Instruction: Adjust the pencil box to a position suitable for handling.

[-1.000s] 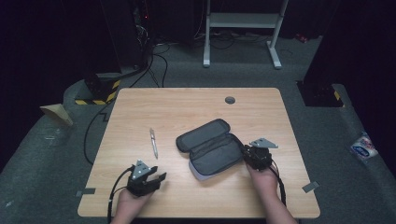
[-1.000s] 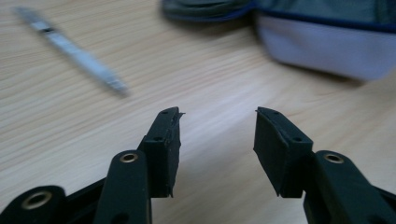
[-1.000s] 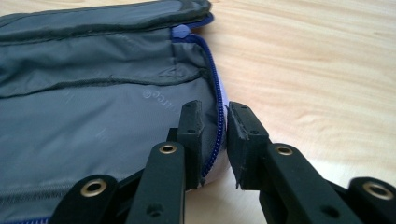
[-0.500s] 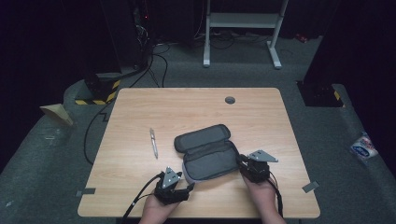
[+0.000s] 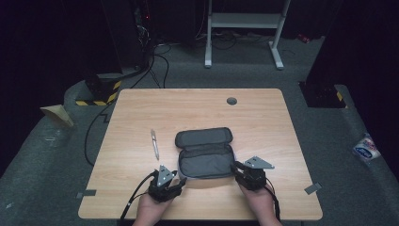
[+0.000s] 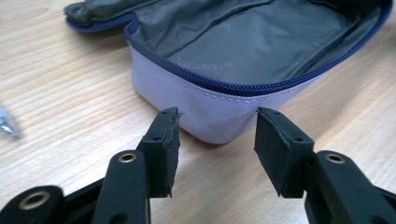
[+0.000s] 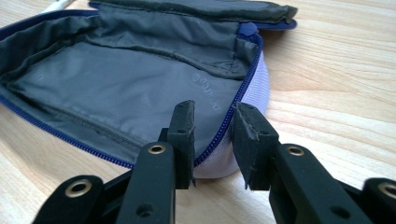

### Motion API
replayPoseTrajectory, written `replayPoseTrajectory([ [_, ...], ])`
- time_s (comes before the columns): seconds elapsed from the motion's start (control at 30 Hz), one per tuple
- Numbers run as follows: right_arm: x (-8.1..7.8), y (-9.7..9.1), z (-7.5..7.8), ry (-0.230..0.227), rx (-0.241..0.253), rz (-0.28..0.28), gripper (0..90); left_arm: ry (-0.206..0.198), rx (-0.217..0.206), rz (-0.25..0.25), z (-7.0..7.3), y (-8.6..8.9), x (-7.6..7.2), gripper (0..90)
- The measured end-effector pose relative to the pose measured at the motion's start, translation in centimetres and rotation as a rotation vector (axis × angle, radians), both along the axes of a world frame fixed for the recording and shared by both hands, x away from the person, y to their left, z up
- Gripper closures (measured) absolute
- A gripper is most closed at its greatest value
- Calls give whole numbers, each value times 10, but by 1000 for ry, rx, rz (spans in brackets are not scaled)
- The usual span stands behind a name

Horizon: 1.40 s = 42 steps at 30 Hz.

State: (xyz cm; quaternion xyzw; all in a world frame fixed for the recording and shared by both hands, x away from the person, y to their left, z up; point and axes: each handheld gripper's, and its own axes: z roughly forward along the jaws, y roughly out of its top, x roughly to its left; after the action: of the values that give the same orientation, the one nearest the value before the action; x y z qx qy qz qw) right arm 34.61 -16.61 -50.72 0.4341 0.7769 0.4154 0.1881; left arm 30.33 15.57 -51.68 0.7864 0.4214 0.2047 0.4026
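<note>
My left gripper [image 5: 181,182] sits low at the near edge of the wooden table [image 5: 263,113], and its jaws are spread wide with nothing between them. Just ahead of them, in the left gripper view, the rounded pale corner of the open pencil case [image 6: 219,112] stands between the two tips [image 6: 217,135] without touching either one. The case lies unzipped and flat, its grey lining up and its blue zipper running round the rim, with the lid folded back on the far side from me. My right gripper [image 5: 235,167] is at the opposite near corner of the pencil case [image 5: 205,159]. In the right gripper view its jaws [image 7: 215,140] straddle the zippered rim of the case [image 7: 140,79], one tip over the lining and the other outside against the pale wall. They are narrowed around that edge but a gap shows between them, so I cannot tell whether they actually pinch the fabric. A pen [image 5: 154,143] lies on the table beyond and to the left of my left gripper, well apart from the case.
</note>
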Motion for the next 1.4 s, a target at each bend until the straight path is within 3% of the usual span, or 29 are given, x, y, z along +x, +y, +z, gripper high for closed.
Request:
replayPoseTrajectory([
  [0.33,-3,10,-2,-9,2,14,662,0,3,33,-2,4,11,569],
  [0.6,7,12,-3,-24,1,-7,665,0,18,36,-6,4,17,599],
  [1.0,8,11,0,-36,29,-7,638,-3,20,48,-6,8,18,594],
  [1.4,4,6,11,-77,42,-8,615,-8,29,33,-5,9,17,559],
])
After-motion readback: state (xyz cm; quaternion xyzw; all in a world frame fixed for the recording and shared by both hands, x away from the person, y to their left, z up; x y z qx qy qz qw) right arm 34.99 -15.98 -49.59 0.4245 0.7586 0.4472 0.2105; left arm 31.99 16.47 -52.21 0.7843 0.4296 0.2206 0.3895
